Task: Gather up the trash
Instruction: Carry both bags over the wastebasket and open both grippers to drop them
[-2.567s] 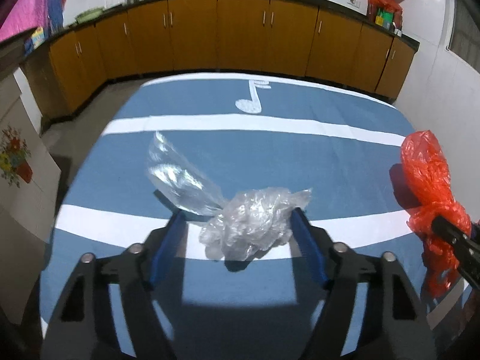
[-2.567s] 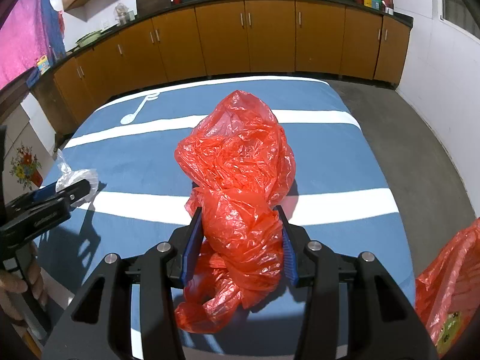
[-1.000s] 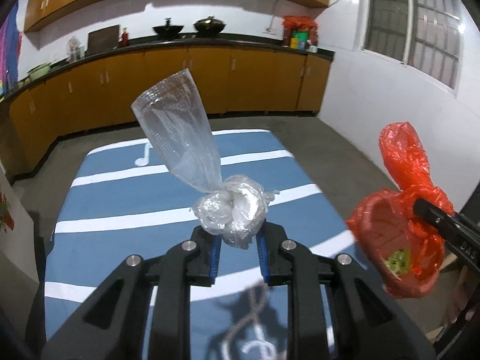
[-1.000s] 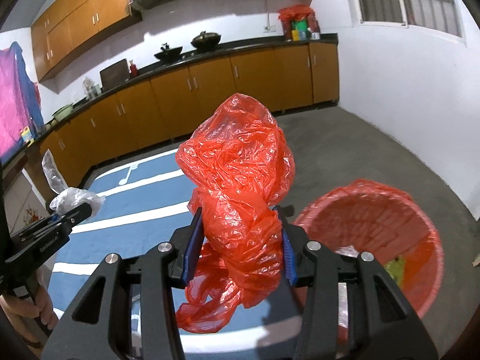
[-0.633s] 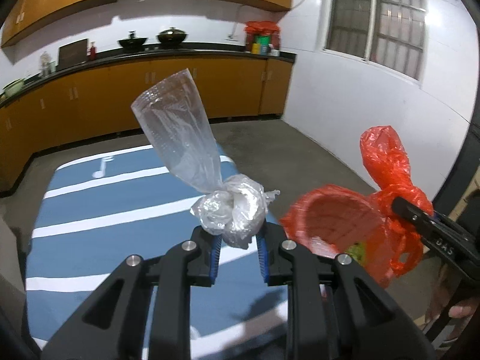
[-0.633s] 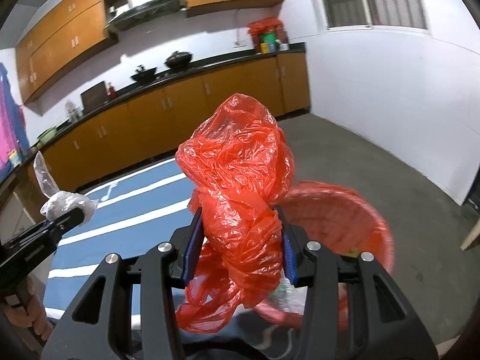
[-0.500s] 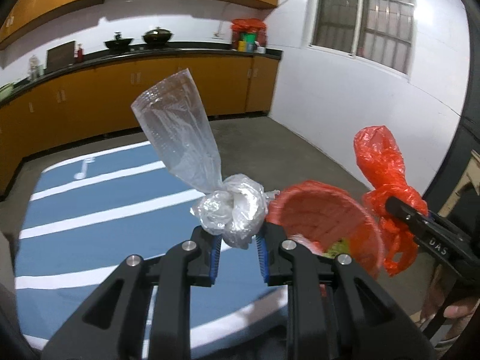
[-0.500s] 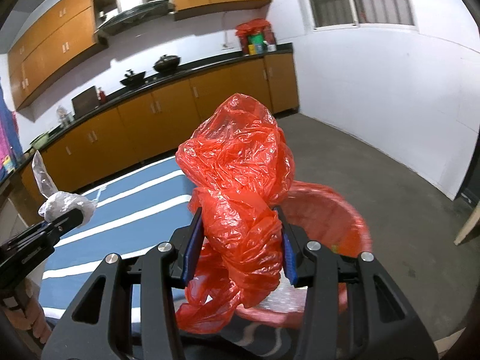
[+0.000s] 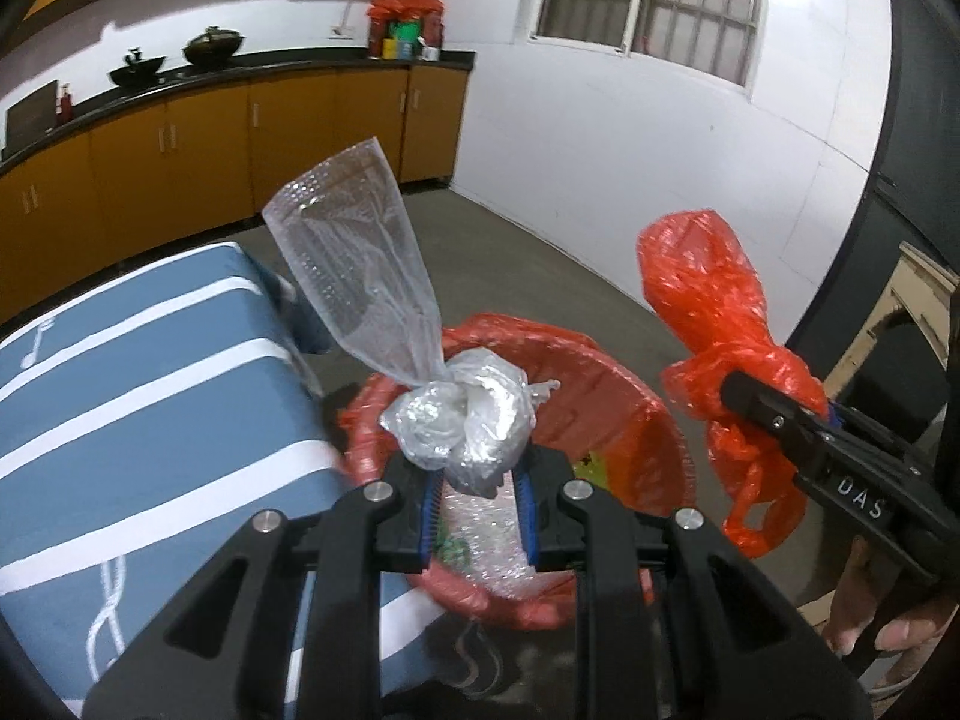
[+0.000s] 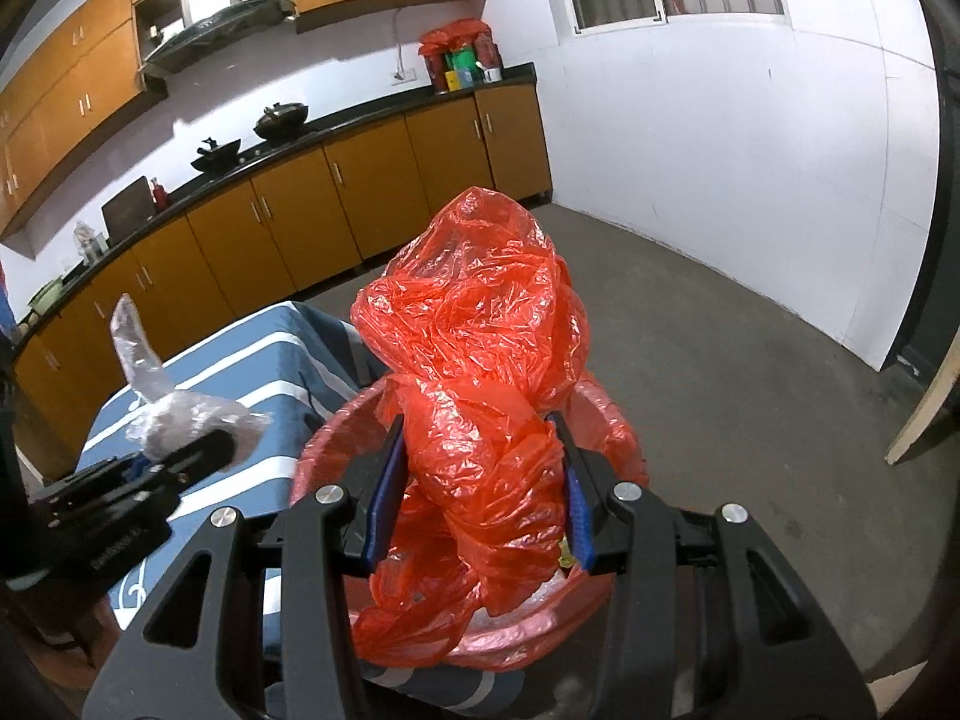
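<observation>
Orange-brown kitchen cabinets (image 10: 336,198) run along the far wall under a dark counter, with white walls and a barred window (image 9: 654,0) to the right, and a grey concrete floor (image 10: 750,372) below. At the left sits a tabletop covered in a blue cloth with white stripes (image 9: 138,396). Just beside its right edge, on the floor, stands a bin lined with red plastic (image 9: 624,420), with crumpled clear plastic and a bit of green and yellow waste lying inside.

The left tool (image 9: 477,501) has its blue pads pressed onto a knotted clear plastic bag (image 9: 462,414), whose loose end rises up and to the left. The bag hangs over the near side of the bin's mouth, apart from the rim.

The right tool (image 10: 477,495) is pinching a crumpled red plastic bag (image 10: 480,360), which bulges above the pads and trails below them. In the right wrist view it sits in front of the bin opening; in the left wrist view the same bag is held to the right of the bin, above the floor. A hand (image 9: 882,630) grips that tool's handle at the lower right.
</observation>
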Tool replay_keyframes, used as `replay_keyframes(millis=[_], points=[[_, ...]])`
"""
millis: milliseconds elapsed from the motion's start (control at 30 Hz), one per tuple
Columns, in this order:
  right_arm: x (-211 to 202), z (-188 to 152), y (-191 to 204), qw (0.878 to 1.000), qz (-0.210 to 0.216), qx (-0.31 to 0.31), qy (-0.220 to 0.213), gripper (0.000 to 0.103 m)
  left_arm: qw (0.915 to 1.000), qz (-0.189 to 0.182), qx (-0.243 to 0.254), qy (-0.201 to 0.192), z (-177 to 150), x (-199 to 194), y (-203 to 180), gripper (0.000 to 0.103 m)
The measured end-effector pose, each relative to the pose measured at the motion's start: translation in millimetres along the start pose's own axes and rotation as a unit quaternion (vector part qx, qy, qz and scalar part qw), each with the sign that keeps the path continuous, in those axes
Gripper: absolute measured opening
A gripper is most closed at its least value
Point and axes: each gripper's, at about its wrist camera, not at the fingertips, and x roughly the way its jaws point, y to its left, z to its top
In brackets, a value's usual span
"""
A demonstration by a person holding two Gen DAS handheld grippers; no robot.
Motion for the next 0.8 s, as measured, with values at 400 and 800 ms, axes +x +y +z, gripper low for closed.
replay_keyframes(millis=[400, 800], points=[[18, -4, -4, 1.0, 0.002, 0.003, 0.012, 0.046, 0.999, -0.031, 0.003, 0.032, 2, 51, 1, 0.022], [32, 6, -26, 0.998, 0.029, 0.045, 0.025, 0.055, 0.9978, -0.039, 0.01, 0.053, 3, 74, -4, 0.036]])
